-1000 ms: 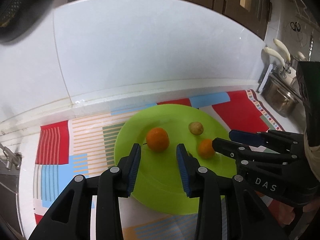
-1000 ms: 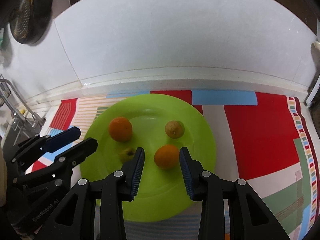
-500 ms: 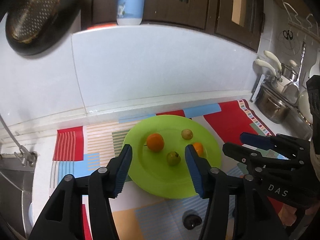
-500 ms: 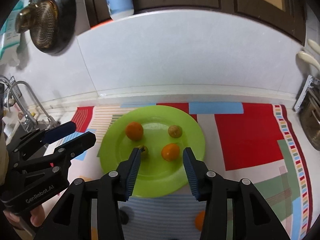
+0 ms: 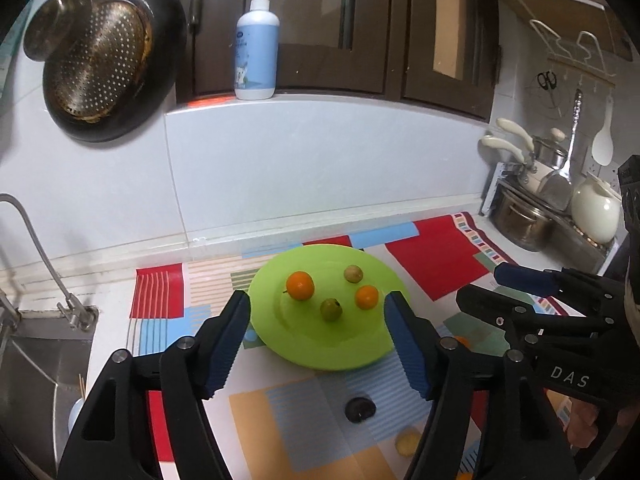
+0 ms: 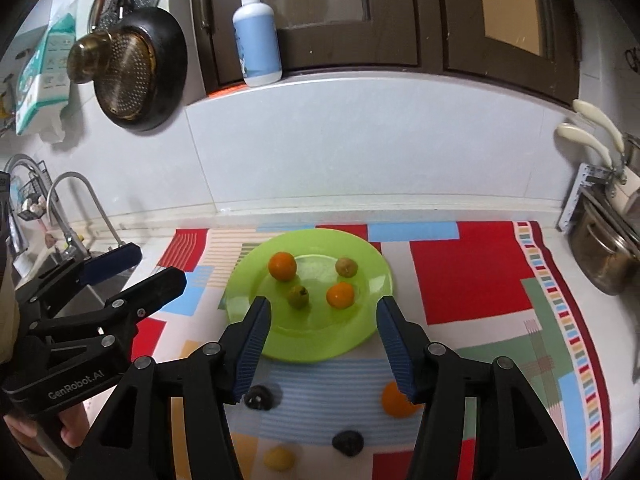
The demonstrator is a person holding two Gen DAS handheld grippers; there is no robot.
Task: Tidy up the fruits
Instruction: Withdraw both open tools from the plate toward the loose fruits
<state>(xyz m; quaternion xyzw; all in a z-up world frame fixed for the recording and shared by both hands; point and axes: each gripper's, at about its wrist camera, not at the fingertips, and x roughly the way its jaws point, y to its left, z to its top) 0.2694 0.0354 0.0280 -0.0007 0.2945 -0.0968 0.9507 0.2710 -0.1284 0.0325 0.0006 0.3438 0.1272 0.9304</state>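
Plate: our green plate (image 6: 362, 330) sits mid-mat, now with four fruits.
Grippers: our left gripper (image 5: 318, 340) and right gripper (image 6: 322, 344) are opening, empty (both just let go).
Left over: orange (image 6: 396, 400) by the near mat edge.

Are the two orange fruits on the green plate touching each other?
Apart. The right wrist view shows bare green plate between the left orange and the right orange, with a small green fruit sitting near that gap.
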